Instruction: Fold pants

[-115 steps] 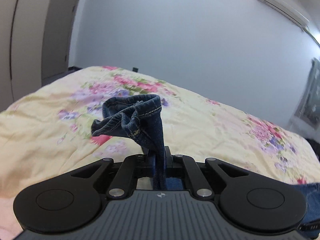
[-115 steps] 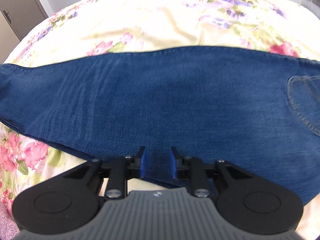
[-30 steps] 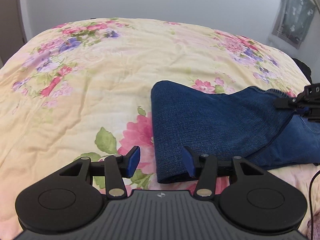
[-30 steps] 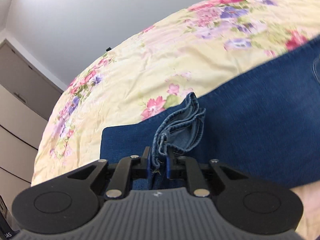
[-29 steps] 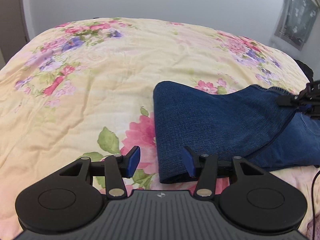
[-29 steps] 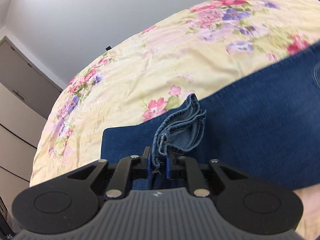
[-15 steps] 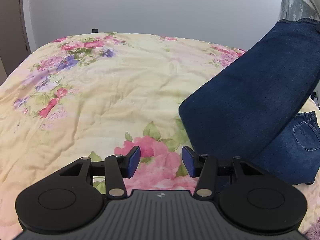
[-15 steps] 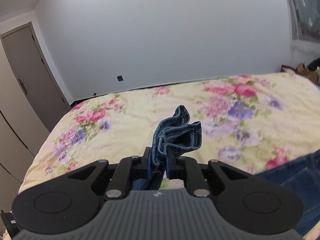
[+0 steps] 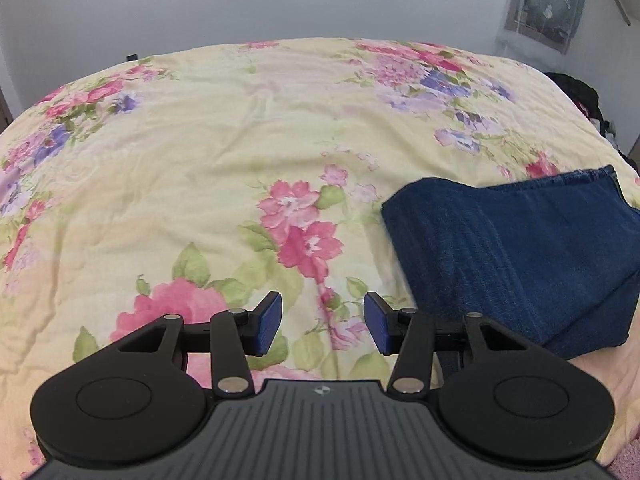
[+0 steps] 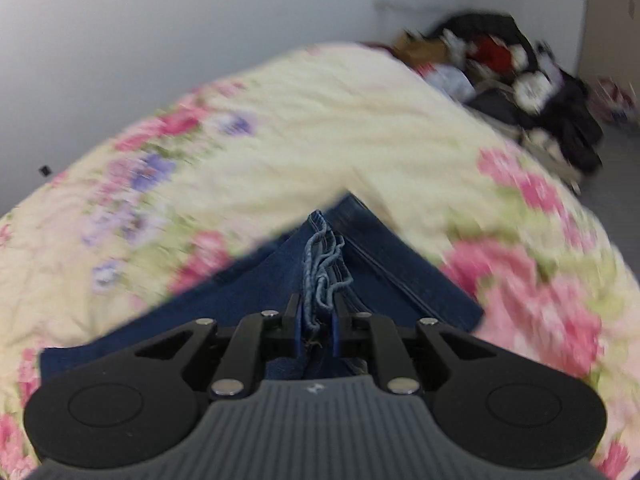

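A bed under a pale yellow floral quilt fills both views. The folded dark blue denim pants lie on it at the right of the left wrist view. The right gripper has its fingers clamped on the pants' bunched hem edges at centre frame. The left gripper, low centre, has fingers parted and empty over the quilt.

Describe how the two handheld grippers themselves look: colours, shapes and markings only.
The left gripper and right gripper look alike: matte black linkage arms with silver pivot pins, two round black discs at the sides, and a grey ribbed body bearing a small white emblem. The finger pads are blue. No cable, hand or sleeve is visible.
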